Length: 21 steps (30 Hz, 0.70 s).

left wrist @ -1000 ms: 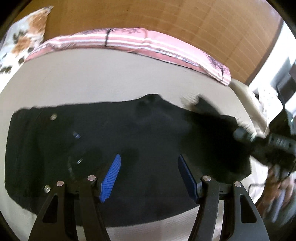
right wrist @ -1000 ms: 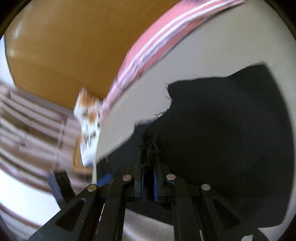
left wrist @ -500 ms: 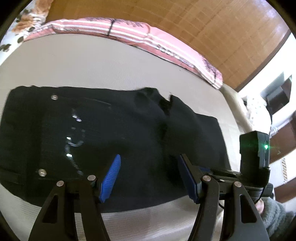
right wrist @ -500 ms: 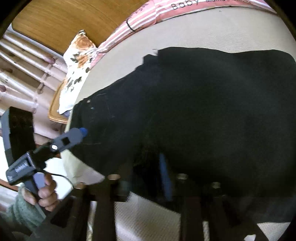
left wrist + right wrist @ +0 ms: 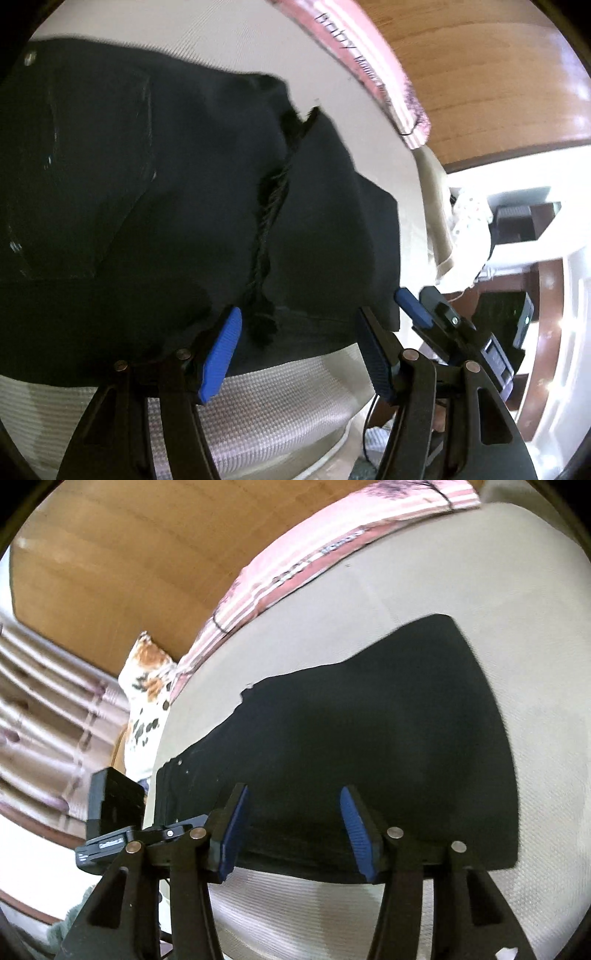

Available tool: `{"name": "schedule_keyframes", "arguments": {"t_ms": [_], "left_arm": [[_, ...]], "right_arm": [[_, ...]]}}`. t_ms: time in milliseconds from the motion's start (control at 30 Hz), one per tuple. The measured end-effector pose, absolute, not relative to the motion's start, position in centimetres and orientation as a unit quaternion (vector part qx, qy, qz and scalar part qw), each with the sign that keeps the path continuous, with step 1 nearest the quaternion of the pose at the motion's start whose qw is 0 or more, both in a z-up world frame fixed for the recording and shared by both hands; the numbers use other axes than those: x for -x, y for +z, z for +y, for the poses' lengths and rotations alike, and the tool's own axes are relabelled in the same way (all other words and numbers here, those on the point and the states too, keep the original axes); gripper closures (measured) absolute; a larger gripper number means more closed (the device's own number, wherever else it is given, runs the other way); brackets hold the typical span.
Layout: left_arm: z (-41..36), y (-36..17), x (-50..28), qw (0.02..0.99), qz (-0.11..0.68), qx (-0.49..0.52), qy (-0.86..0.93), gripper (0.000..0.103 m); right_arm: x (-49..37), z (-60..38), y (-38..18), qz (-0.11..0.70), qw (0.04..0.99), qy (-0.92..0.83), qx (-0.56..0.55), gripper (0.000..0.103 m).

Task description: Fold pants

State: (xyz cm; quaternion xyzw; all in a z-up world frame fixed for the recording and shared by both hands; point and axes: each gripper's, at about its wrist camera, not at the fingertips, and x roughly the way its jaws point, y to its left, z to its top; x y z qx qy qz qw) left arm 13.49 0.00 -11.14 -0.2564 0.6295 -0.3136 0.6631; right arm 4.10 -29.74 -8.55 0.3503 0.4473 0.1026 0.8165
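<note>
The black denim pants [image 5: 155,206] are lying flat on the cream woven bed cover [image 5: 280,398], already doubled over so that a frayed hem [image 5: 266,229] is sitting on top. Their long axis is running from nine to three o'clock across both wrist views, with the pocket and rivets end toward nine.

The left hand-held gripper [image 5: 299,354] is hovering spread over the near edge at six o'clock, the frayed hem just beyond it at twelve, nothing between its blue pads. The right hand-held gripper [image 5: 291,830] has just been opening and is standing spread and empty over the same near edge, the pants [image 5: 369,746] stretching away toward twelve and two o'clock.

Judging by this, the left is nearer the pocket end, the right nearer the folded end at three o'clock, so a further fold would probably be carried along the long axis.
</note>
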Motion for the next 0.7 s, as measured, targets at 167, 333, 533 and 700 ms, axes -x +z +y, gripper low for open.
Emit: {"name": "schedule_keyframes", "arguments": {"t_ms": [167,333,533,700], "left_arm": [[-0.3,-12.5,-13.8,0.645,0.653,0.266,-0.295,0.05],[-1.1,-13.4,-13.9,0.63,0.662,0.28,-0.294,0.054],[-2.4,-13.6,-14.0,0.626,0.661,0.281,-0.304,0.054],[-3.6,-14.2,-14.2,0.619,0.668,0.276,-0.307,0.08]], "right_arm": [[-3.9,-30.7,-9.6,0.445,0.81,0.093,-0.371,0.054],[-4.1,-30.6,-10.2,0.445,0.806,0.096,-0.378,0.054],[-3.8,-31.2,-10.6,0.445,0.802,0.093,-0.388,0.054],[-3.7,-31.6,-10.9,0.445,0.799,0.089,-0.394,0.054]]}}
